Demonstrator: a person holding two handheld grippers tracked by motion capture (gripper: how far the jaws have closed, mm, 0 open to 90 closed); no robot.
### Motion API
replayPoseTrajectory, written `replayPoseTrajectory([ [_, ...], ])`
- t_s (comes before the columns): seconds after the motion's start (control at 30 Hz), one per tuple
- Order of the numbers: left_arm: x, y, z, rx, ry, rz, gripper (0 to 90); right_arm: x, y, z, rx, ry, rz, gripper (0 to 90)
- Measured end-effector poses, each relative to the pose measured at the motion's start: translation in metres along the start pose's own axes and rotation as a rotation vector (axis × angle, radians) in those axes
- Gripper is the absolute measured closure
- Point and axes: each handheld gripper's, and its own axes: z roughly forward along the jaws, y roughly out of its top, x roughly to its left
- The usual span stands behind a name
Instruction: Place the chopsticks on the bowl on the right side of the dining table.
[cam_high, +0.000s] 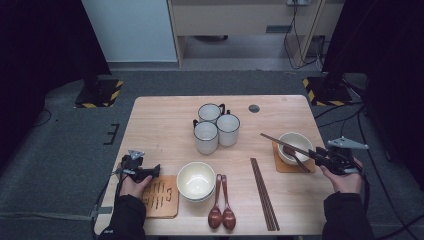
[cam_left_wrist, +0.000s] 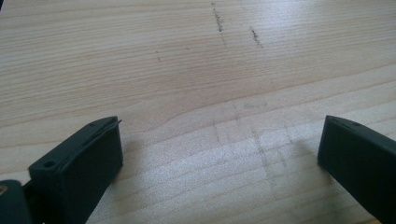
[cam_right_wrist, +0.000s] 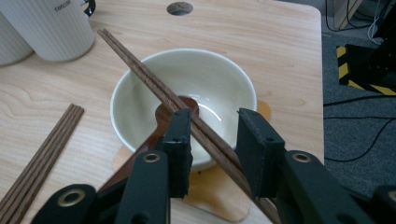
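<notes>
My right gripper (cam_right_wrist: 212, 140), near the tabletop's (cam_high: 165, 125) right edge, has its jaws narrowed around a pair of chopsticks (cam_right_wrist: 154, 84) slanting over the bowl (cam_right_wrist: 140, 84); whether the pads press them I cannot tell. A spoon (cam_right_wrist: 187, 103) in the bowl is largely hidden behind the jaws. My left gripper (cam_left_wrist: 219, 154) stands wide and empty near the left edge.

Three white mugs (cam_high: 216, 126), stacked bowls (cam_high: 196, 181), two spoons (cam_high: 222, 206), wooden coaster (cam_high: 161, 196).

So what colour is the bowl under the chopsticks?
Cream-white bowl, glossy inside; the right gripper view shows it best.
</notes>
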Motion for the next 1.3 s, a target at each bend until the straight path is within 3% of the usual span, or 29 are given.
replayPoseTrajectory([
  [0.1, 0.000, 0.000, 0.000, 0.000, 0.000, 0.000, 0.0, -0.002, -0.006, -0.002, 0.009, -0.016, 0.002, 68.4],
  [0.5, 0.000, 0.000, 0.000, 0.000, 0.000, 0.000, 0.0, -0.003, -0.020, -0.008, 0.048, -0.006, 0.022, 77.0],
  [1.3, 0.000, 0.000, 0.000, 0.000, 0.000, 0.000, 0.0, -0.009, -0.021, 0.005, 0.076, -0.041, 0.040, 72.9],
])
